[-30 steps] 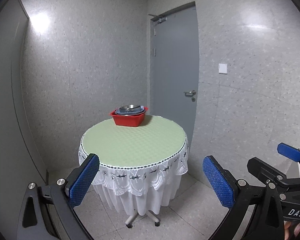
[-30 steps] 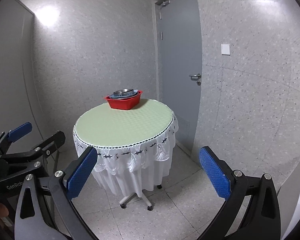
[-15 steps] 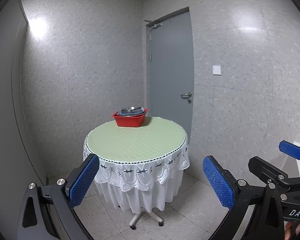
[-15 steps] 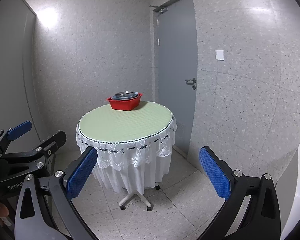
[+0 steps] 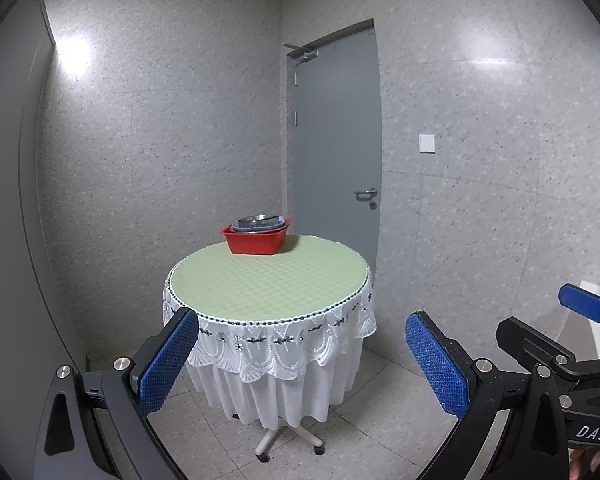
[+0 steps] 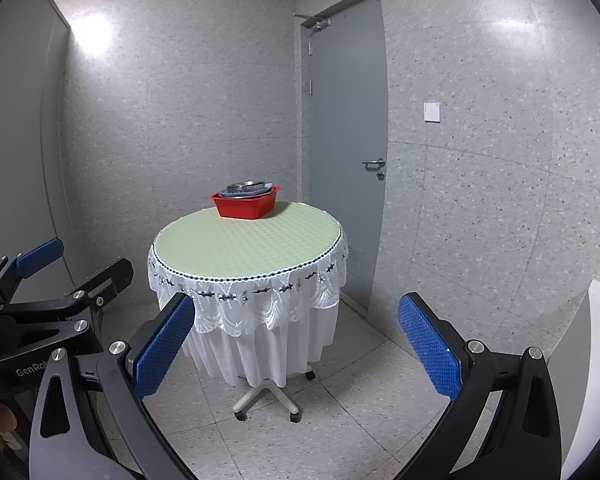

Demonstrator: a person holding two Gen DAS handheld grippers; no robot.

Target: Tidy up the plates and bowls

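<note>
Nearest to us, the left hand-held gripper [image 5: 302, 364] has its blue-padded fingers [image 5: 168, 362] spread wide with nothing between them, and the right hand-held gripper [image 6: 296, 346] is spread just as wide and equally empty; in the left wrist view we see the right one at 4 o'clock, and in the right wrist view the left one sits at 8 o'clock. Both are held in the air, well apart from the round surface covered by a pale green cloth with a white lace skirt [image 5: 270, 280], which stands on a white wheeled pedestal base [image 6: 266, 402] over the speckled tile floor [image 6: 364, 408]. On the surface's far edge, at 12 o'clock from us, rests a red rectangular plastic basin [image 5: 256, 240], and inside it we see a stack of metal bowls and plates [image 5: 258, 223] rising just above the rim; how many pieces we cannot tell. Beyond, at 1 o'clock, a grey door with a lever handle [image 5: 336, 152] stands shut, with a white wall switch [image 5: 427, 143] to its right on the speckled grey wall [image 5: 160, 140].
</note>
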